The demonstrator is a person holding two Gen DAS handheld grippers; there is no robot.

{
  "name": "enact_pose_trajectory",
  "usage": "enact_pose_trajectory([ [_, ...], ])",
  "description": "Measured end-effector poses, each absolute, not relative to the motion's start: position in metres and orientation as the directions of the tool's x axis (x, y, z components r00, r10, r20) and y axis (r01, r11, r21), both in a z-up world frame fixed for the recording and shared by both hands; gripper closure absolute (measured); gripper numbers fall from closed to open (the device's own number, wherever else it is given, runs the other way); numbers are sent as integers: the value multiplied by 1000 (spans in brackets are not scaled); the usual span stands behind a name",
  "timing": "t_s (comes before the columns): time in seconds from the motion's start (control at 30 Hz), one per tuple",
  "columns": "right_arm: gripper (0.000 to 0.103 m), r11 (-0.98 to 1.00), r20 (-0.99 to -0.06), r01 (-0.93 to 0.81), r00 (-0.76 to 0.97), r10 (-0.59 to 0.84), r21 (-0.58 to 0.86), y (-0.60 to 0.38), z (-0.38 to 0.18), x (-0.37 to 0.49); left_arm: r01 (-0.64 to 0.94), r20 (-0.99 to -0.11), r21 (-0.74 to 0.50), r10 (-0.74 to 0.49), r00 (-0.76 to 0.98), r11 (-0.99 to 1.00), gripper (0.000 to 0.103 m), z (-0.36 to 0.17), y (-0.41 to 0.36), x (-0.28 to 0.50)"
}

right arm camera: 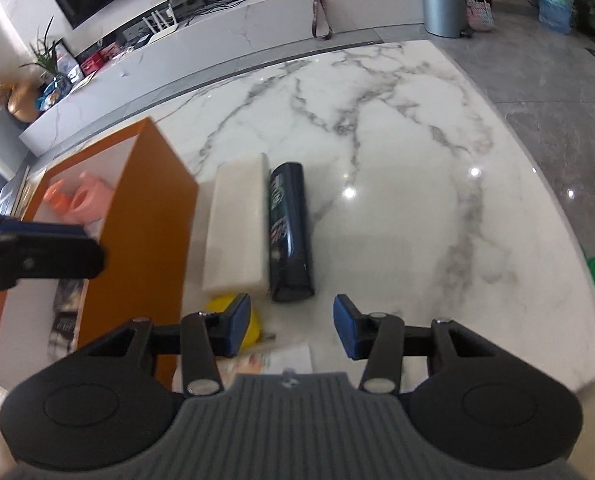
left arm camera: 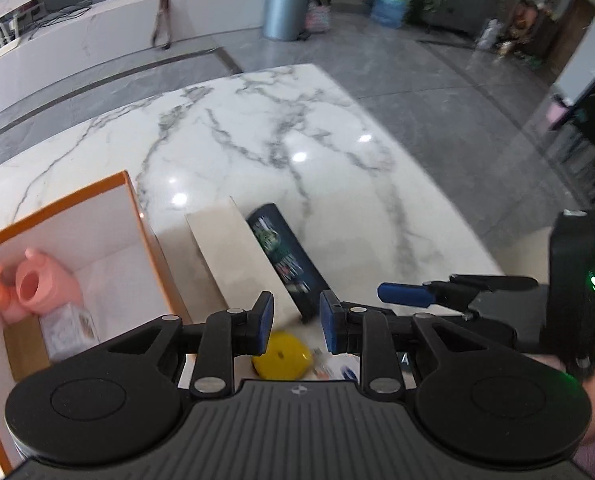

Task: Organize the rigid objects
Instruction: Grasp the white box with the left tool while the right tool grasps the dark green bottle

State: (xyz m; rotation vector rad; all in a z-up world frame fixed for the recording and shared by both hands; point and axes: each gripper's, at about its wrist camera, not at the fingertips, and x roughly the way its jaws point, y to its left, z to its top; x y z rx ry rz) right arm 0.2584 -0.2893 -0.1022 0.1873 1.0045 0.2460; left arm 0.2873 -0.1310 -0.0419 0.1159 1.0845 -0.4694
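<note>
Two hand-held grippers are hovering above a white marble tabletop (right arm camera: 397, 128) beside an open orange box (right arm camera: 153, 216) that is standing at the tabletop's left edge. The left gripper (left arm camera: 296, 320) is holding its blue-padded jaws a narrow gap apart and gripping nothing; the right gripper (right arm camera: 292, 326) is holding its jaws wider apart and is likewise empty. The items awaiting sorting are lying near the tabletop's near edge: a cream rectangular box (right arm camera: 237, 232) just beside the orange box, a dark blue printed tube (right arm camera: 290, 236) lying flat against the cream box's right side, a yellow rounded object (left arm camera: 283, 354) partly hidden behind the grippers' left pads, and a printed paper packet (right arm camera: 281, 360) half hidden under the right gripper. Inside the orange box, two pink cup-like pieces (left arm camera: 29, 284) and a small white carton (left arm camera: 71, 330) are already resting. The main risk, judged from this layout, is the tube rolling away toward the open marble if a pad nudges it off-centre, since its smooth curved wall offers little purchase. The cream box probably exceeds the left gripper's present opening, so a closing attempt could push it into the orange box wall. Motion blur is softening the tube's label, leaving its print unreadable.
</note>
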Motion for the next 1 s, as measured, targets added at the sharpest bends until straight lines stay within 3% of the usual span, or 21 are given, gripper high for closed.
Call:
enact_pose_trajectory([
  [0.17,61,946,-807,-97,500,314,308,-288,-127,299,349,-904,-58,-198,379,935,73,-71,-149,327],
  [0.3,61,938,-808,-119,480,342,326,-282,-147,322,260,-917,-93,-184,353,961,62,-90,-149,355],
  [0.43,61,933,-807,-149,469,359,329,-278,-158,336,238,-928,-50,-133,347,970,54,-103,-156,366],
  [0.57,68,929,-795,-174,481,371,327,-278,-163,339,233,-932,-53,-132,337,971,47,-114,-164,371],
  [0.73,68,941,-797,-133,503,334,310,-290,-162,334,187,-930,29,-42,365,982,41,-121,-172,373],
  [0.83,68,948,-801,-82,515,305,308,-305,-162,330,164,-932,79,15,362,983,31,-126,-177,373],
  [1.0,68,947,-805,-30,519,289,320,-318,-162,324,135,-932,164,109,347,977,28,-140,-184,377],
])
